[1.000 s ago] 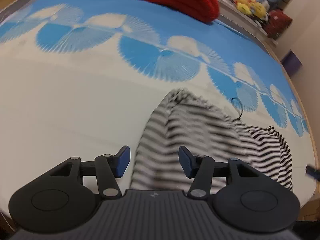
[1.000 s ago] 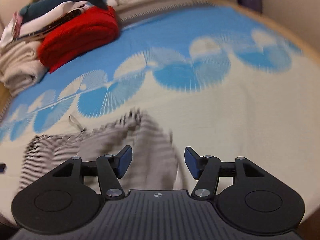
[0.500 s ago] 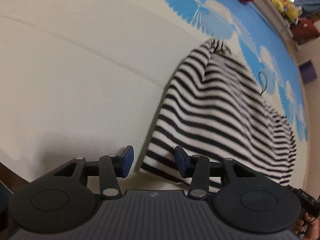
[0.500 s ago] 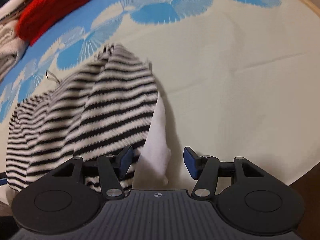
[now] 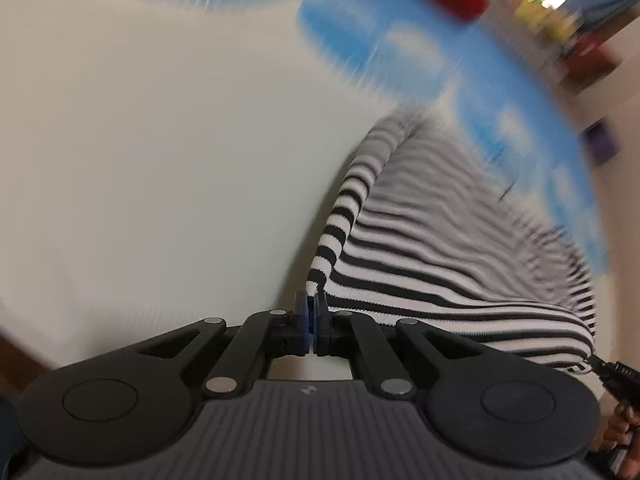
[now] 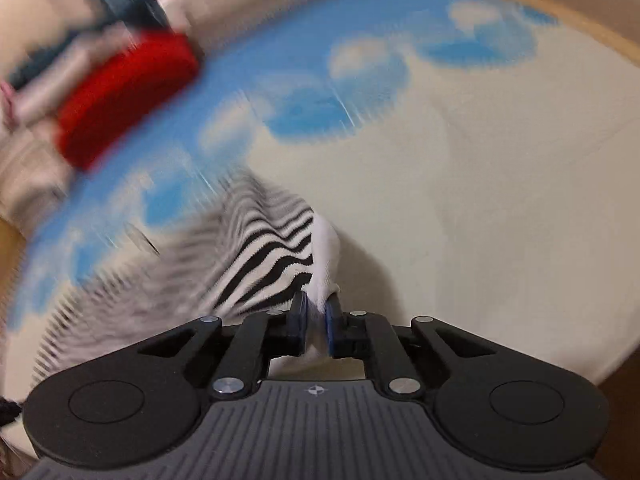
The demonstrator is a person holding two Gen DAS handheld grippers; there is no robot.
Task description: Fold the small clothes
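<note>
A black-and-white striped garment (image 5: 440,248) lies on a cream and blue patterned cloth. My left gripper (image 5: 311,312) is shut on its near corner, and the fabric rises from the pads toward the far right. In the right wrist view the same striped garment (image 6: 264,264) runs off to the left, and my right gripper (image 6: 316,312) is shut on its white edge at the other near corner. Both views are blurred by motion.
The cream and blue cloth (image 5: 160,160) covers the whole surface. A red folded item (image 6: 124,96) sits at the back on a pile of other clothes (image 6: 24,176). The surface edge (image 6: 624,364) shows at the near right.
Both grippers have shut on the near corners of the striped garment, which they only straddled open half a second ago. Both have lifted, pulling the fabric up.
</note>
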